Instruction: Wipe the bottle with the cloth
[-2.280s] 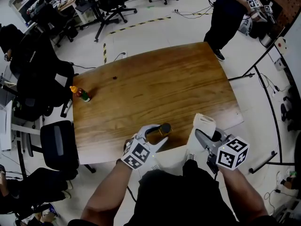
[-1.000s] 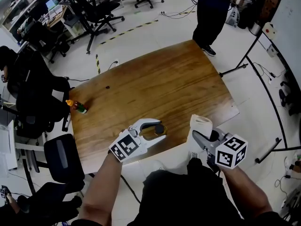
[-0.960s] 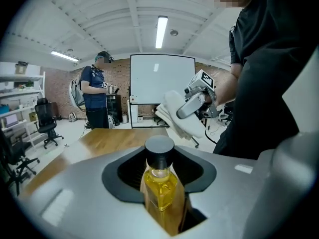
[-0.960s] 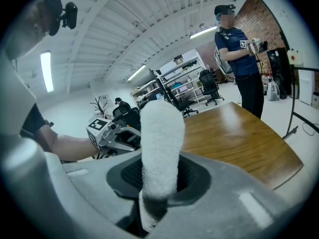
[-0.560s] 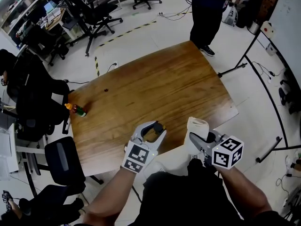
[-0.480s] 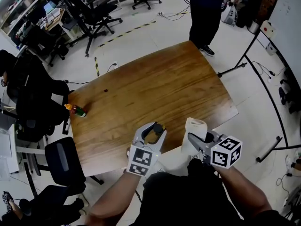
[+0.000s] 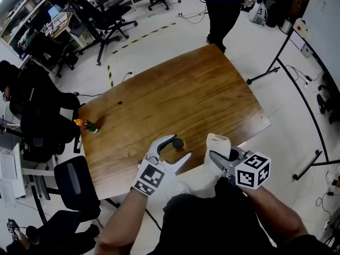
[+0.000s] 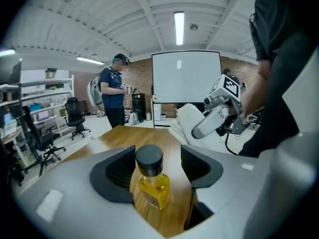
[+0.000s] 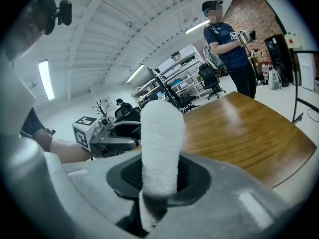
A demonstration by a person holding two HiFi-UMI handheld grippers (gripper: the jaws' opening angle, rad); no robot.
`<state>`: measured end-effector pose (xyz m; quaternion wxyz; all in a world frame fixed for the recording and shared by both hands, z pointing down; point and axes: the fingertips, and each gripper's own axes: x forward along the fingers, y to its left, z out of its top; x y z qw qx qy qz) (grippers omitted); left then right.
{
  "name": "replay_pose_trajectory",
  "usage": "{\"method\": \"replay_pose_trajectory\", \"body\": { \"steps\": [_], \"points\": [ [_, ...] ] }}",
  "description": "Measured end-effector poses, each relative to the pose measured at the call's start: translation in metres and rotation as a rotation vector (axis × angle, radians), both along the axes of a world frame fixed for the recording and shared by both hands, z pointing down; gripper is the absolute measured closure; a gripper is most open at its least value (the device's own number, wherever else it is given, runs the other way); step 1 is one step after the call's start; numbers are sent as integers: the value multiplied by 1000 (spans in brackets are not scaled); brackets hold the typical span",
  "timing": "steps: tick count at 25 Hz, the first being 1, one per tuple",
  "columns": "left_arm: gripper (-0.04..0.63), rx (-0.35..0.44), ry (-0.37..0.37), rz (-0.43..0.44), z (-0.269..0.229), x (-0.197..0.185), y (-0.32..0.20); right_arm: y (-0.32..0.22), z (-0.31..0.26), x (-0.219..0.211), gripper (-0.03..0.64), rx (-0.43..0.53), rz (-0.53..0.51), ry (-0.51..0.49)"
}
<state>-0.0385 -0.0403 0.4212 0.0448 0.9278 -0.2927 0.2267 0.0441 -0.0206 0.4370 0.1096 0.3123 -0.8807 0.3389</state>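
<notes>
Head view: the standing person (image 7: pixel 222 7) is cut off by the top edge, and only the black cap of the bottle (image 7: pixel 178 142) shows. The small bottle (image 7: pixel 87 125) at the table's (image 7: pixel 212 89) left edge is too small to read. The dark speck (image 7: pixel 119 102) nearby may be a knot. The cloth's (image 9: pixel 160 143) lower end is hidden inside the right gripper (image 9: pixel 160 178).

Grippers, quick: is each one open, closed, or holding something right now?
Left gripper: open, its jaws have just been opening; the bottle stands between them, not gripped.
Right gripper: closed on the cloth.
</notes>
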Motion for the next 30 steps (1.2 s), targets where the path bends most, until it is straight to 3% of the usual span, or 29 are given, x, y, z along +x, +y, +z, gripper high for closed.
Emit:
{"method": "replay_pose_trajectory", "body": {
  "steps": [3, 8, 12, 15, 19, 24, 27, 30],
  "points": [
    [302, -35, 20, 107, 5, -9, -1, 1, -3, 2, 541, 15, 0, 2],
    [358, -78, 148, 171, -1, -18, -4, 5, -10, 3, 541, 37, -13, 18],
    [371, -83, 141, 205, 2, -12, -5, 6, -9, 7, 541, 33, -6, 24],
    [416, -71, 126, 208, 5, -9, -6, 6, -8, 8, 541, 31, -8, 32],
    [419, -81, 105, 123, 4, -10, -9, 12, -1, 1, 541, 9, -33, 26],
    [420, -129, 64, -133, 6, -9, -15, 35, 17, -32, 541, -98, -199, -91],
    [420, -110, 54, -138, 6, -1, -13, 57, 26, -62, 541, -164, -358, -189],
    [422, -114, 87, -101, 4, -2, -14, 66, 33, -86, 541, -149, -478, -199]
  ]
}}
